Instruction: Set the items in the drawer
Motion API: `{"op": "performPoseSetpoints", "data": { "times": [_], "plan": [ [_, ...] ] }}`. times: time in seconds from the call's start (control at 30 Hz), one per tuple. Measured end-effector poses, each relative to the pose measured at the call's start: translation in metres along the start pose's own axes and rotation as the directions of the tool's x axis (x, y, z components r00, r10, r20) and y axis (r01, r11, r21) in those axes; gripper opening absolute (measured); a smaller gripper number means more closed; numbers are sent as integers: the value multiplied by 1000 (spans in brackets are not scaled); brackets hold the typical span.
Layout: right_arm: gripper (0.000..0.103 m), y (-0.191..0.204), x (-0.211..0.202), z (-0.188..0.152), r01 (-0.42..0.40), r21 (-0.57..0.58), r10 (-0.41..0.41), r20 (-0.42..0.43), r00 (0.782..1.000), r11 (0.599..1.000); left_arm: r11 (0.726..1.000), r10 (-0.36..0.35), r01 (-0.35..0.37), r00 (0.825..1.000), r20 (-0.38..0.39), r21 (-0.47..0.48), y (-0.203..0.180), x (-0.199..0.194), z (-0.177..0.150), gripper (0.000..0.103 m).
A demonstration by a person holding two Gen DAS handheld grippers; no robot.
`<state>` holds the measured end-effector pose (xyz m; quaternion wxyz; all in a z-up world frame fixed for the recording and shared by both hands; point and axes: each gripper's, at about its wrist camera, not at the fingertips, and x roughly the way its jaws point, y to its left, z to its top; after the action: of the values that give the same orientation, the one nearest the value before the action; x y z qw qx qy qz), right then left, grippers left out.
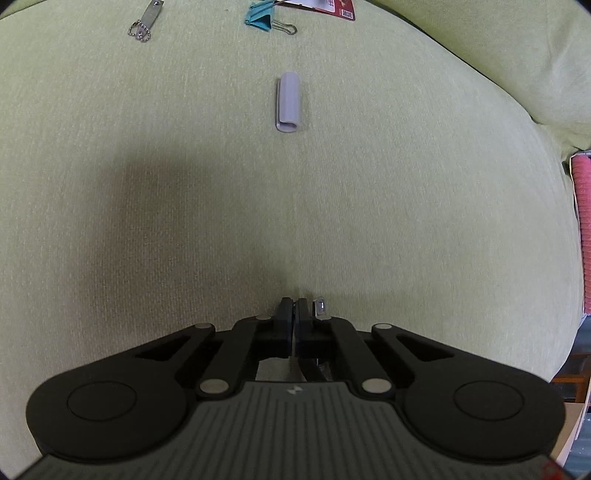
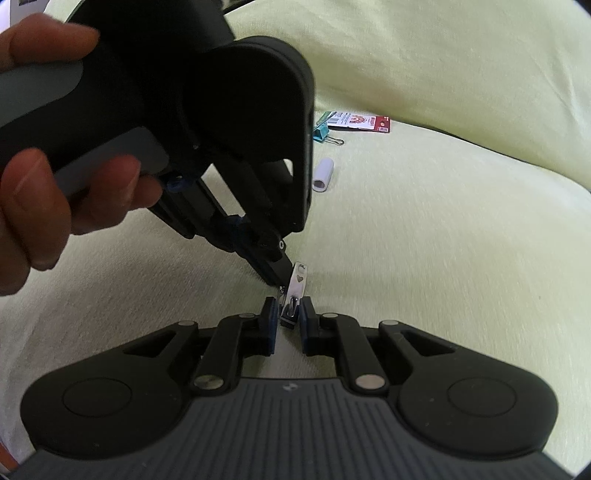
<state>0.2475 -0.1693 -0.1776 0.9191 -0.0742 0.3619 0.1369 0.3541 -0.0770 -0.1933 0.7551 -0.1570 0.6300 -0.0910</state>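
Nail clipper: a small shiny metal nail clipper (image 2: 294, 291) with a heart cut-out stands tilted just above the cushion, between the two grippers.
Left gripper: the left gripper (image 1: 294, 306) has its black fingers (image 1: 283, 310) clenched together, with a bit of the metal clipper showing just beside the tip; in the right wrist view its tip (image 2: 279, 272) touches the clipper's side.
Right gripper: the right gripper (image 2: 289, 314) has its blue-padded fingers (image 2: 271, 314) closed onto the clipper's lower end.
Hand: a person's hand (image 2: 48, 173) grips the left gripper's grey handle.
Surface: a pale green fabric sofa cushion (image 1: 147, 184) lies under everything.
Farther off: a grey plastic tube-shaped clip (image 1: 288, 102) lies well apart ahead; beyond it a teal binder clip (image 1: 264, 19) lies beside a red-and-white card (image 1: 332, 7), and a small metal tag on a ball chain (image 1: 146, 20) lies to the left.
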Motion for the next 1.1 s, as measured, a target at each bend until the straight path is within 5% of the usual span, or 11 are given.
{"op": "performPoseSetpoints", "data": {
  "times": [0.47,0.63,0.9,1.03,1.1],
  "plan": [
    [11,-36,5,18,-83,163,88,-28,996,983,995,-100,100,995,23,-16,8,-2,9,0],
    [14,-26,2,19,-32,56,34,-24,999,998,994,-107,106,993,46,23,-4,-7,17,0],
    [14,-37,-5,24,-31,54,33,-24,999,998,993,-105,103,994,15,64,-3,-7,15,0],
    [14,-41,-10,27,-27,50,28,-22,999,998,992,-54,53,998,8,117,-14,-6,13,25],
    [14,-46,-12,27,-34,67,36,-21,999,997,991,-24,23,1000,5,133,-15,-5,12,25]
  ]
}}
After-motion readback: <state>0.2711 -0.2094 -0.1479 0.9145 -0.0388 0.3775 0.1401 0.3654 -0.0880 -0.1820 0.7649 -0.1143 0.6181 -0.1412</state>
